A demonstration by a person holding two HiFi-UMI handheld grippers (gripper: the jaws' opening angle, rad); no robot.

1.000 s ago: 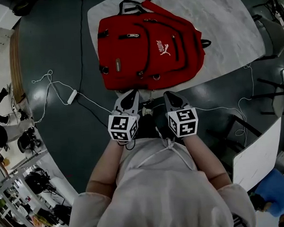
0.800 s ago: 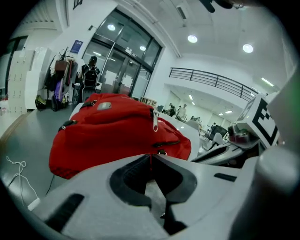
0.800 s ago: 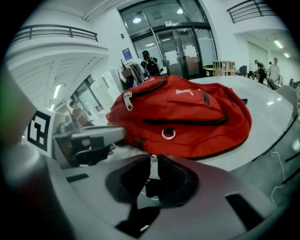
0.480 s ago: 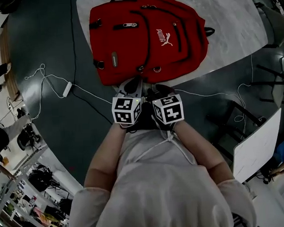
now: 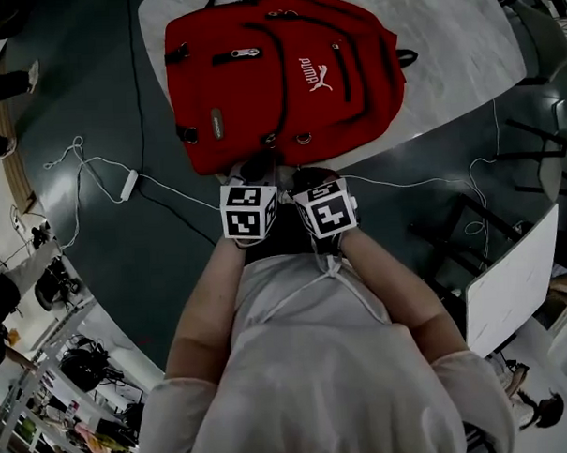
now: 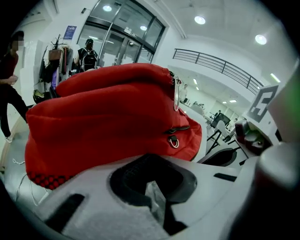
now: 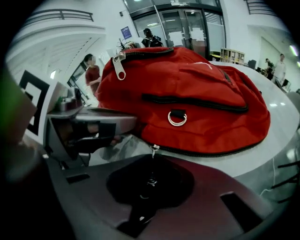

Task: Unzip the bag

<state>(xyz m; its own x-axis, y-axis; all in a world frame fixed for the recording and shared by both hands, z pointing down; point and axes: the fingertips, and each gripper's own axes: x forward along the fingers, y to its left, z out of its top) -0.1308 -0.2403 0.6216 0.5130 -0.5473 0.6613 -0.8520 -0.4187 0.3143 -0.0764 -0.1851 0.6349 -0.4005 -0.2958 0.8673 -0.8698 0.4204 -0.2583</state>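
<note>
Marble counter (image 5: 463,44) carries a soft, floppy red bag (image 5: 268,81); right claw (image 7: 151,161) pinches its small, slippery zip pull (image 7: 152,149); left claw (image 6: 150,158), closed and empty, should brace the fabric.

Ahead of the left gripper (image 5: 257,171) and right gripper (image 5: 305,180), the bag (image 5: 277,76) is showing bright red, with black zip lines and a white logo. Both grippers' cubes are wearing black-and-white square markers. A silver zip pull (image 7: 152,150) is glinting at the right gripper's dark jaws.

Red backpack (image 5: 277,71) on table (image 5: 444,35); left gripper (image 5: 257,166), right gripper (image 5: 308,178) at its edge.
</note>
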